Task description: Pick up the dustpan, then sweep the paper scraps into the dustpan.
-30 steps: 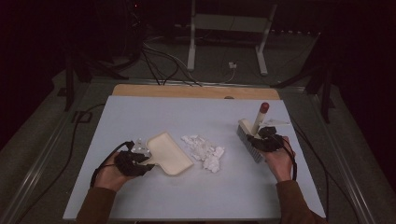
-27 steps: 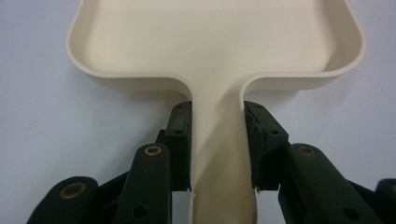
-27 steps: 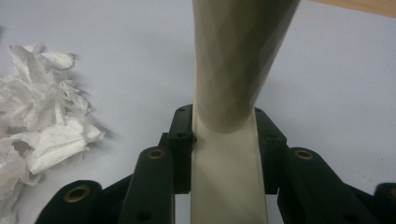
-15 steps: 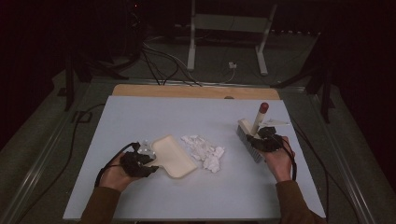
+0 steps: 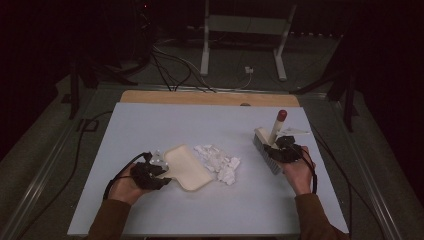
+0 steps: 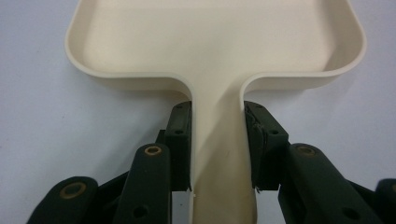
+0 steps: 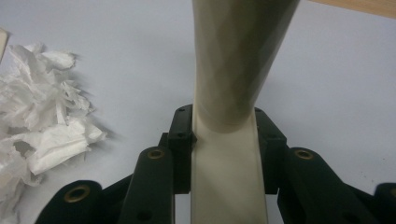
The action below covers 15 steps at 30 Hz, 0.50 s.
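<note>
High view, item one: cream dustpan (image 5: pixel 187 167), lying flat on the pale worktop (image 5: pixel 165 125), left of centre, its open mouth turned toward a heap of torn white paper (image 5: pixel 218 161) that sits just beside its far right edge. Handle held by the left hand-held gripper (image 5: pixel 159 170), with the person's left hand (image 5: pixel 127 184) behind it at the near left edge.

Left gripper view: both black jaws closed on the dustpan handle (image 6: pixel 219 154), one pad pressed to each side where the handle narrows below the pan; the pan's shallow tray (image 6: pixel 215 37) spreads out ahead, rim raised on three sides, resting on the worktop.

Item two: cream brush (image 5: pixel 267 145), at the right of the worktop, well apart from the dustpan, with the paper heap between the two. Bristle block low on the worktop surface; handle rising tilted, ending in a dark red tip (image 5: pixel 282 115). Held by the right hand-held gripper (image 5: pixel 281 149), with the right hand (image 5: pixel 299 172) behind it.

Right gripper view: jaws shut against the brush handle (image 7: pixel 233 93), pads touching both sides; the handle widens above the grip. Torn paper (image 7: pixel 42 126) lies at the left of this view, apart from the jaws.

Surroundings: wooden strip (image 5: pixel 210 98) along the worktop's far edge; dark floor beyond with cables (image 5: pixel 170 65) and a white stand (image 5: pixel 245 25).
</note>
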Motion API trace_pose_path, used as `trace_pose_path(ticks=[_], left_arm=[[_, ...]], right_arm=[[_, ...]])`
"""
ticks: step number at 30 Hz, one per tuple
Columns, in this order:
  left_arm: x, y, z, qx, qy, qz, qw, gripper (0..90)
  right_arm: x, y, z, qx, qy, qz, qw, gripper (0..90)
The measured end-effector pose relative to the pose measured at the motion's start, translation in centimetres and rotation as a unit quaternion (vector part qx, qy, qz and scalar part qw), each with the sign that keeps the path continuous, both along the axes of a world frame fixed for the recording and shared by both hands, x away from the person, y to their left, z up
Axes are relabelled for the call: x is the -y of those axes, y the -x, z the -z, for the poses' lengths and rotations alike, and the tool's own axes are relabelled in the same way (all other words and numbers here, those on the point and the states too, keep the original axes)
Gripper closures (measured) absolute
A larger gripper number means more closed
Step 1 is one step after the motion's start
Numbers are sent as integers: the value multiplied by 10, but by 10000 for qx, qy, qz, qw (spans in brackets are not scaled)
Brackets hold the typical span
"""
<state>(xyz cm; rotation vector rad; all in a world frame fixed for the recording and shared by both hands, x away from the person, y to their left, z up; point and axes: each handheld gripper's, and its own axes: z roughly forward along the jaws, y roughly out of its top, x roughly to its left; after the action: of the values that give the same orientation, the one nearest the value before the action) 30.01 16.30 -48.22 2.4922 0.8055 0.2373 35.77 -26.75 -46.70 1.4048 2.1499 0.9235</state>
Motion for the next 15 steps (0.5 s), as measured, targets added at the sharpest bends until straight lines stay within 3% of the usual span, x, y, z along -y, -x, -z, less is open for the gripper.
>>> trace_pose_path(ticks=[15], left_arm=[[-2,-6,-1,-76,-10,141,9999,671]], right_arm=[[-7,-4,-6,42,74,-83,9999,672]])
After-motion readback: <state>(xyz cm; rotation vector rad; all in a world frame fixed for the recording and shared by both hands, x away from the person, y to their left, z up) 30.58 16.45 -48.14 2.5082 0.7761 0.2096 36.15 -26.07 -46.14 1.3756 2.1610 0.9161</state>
